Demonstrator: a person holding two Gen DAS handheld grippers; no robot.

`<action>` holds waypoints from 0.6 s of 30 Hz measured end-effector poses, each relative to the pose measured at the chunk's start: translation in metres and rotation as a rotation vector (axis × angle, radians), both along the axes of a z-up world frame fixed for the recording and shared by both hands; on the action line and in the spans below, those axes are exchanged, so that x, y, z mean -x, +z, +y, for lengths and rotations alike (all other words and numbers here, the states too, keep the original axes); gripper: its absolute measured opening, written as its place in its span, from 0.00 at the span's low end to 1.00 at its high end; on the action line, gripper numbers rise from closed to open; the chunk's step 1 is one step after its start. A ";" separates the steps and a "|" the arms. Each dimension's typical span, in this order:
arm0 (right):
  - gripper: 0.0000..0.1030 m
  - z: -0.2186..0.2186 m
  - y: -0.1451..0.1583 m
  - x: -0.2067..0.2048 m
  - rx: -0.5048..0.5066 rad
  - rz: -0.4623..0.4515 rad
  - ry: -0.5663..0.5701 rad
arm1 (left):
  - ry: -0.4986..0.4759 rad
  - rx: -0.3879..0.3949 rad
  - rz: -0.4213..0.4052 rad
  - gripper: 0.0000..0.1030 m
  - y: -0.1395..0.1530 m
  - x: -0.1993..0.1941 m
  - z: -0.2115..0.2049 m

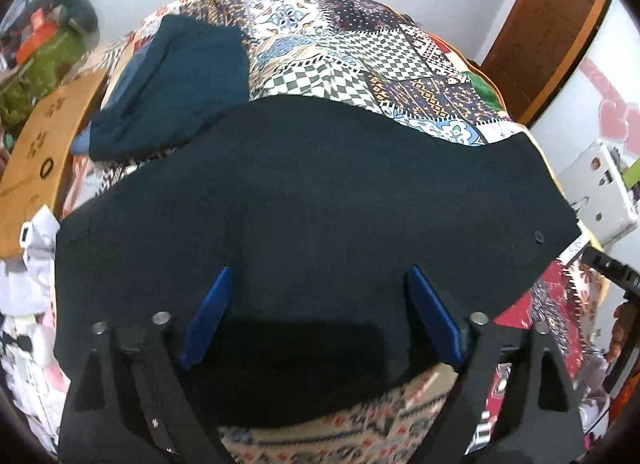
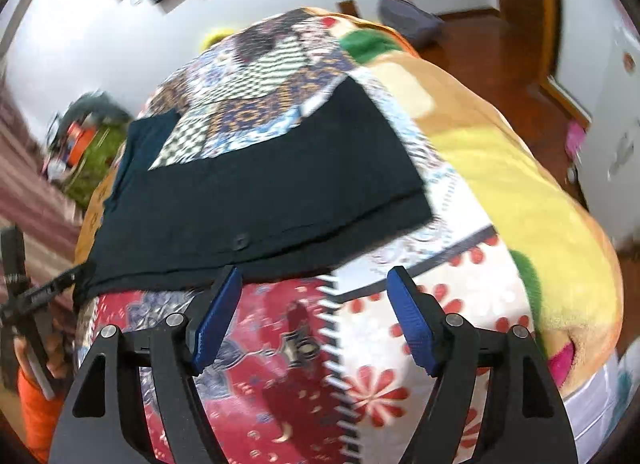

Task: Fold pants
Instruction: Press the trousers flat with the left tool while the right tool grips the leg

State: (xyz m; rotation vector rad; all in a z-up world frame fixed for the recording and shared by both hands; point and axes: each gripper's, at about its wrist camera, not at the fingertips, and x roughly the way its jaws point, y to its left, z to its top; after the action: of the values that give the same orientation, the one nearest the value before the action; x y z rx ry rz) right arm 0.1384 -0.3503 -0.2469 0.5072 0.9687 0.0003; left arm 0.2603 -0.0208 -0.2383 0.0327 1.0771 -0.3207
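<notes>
Both claws spread and empty at the near edge of the dark pants on the bed.

The dark navy fabric pants (image 1: pixel 320 191) lie flat on the patchwork-print bedspread (image 1: pixel 360 51), long axis running left to right across the bed, a small dark button (image 1: pixel 539 238) near the right end. The left claw (image 1: pixel 320 320) hovers directly over the near part of the cloth, jaws wide apart, gripping nothing. The right claw (image 2: pixel 316 316) is likewise spread, over bare bedspread just short of the pants' near hem; the left is judged the nearer. A second dark teal garment (image 1: pixel 168 91) lies at far left, overlapped by the pants' far-left corner or touching it, and could snag a fold. A brown cardboard box (image 1: pixel 44 151) stands left of the bed, clear of the work.
</notes>
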 end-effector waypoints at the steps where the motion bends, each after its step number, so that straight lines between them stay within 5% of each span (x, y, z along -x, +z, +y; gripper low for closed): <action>1: 0.70 -0.005 -0.004 -0.004 -0.021 0.004 -0.017 | -0.005 -0.004 -0.001 0.93 0.000 -0.002 -0.003; 10: 0.69 -0.015 -0.010 -0.037 -0.044 -0.076 -0.038 | -0.013 -0.029 0.007 0.96 -0.002 -0.016 -0.020; 13: 0.50 -0.017 -0.008 -0.043 0.012 -0.083 -0.038 | -0.016 -0.035 -0.002 0.96 0.000 -0.018 -0.026; 17: 0.11 -0.031 -0.009 -0.050 0.033 -0.082 -0.043 | -0.034 -0.028 -0.009 0.96 0.004 -0.019 -0.038; 18: 0.11 -0.036 -0.010 -0.051 0.023 -0.085 -0.039 | -0.037 -0.028 -0.009 0.96 0.004 -0.021 -0.042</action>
State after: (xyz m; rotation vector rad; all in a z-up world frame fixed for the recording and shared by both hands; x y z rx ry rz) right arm 0.1892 -0.3865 -0.2565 0.5007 0.8752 -0.0240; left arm 0.2808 -0.0628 -0.2339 0.0790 1.0728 -0.3382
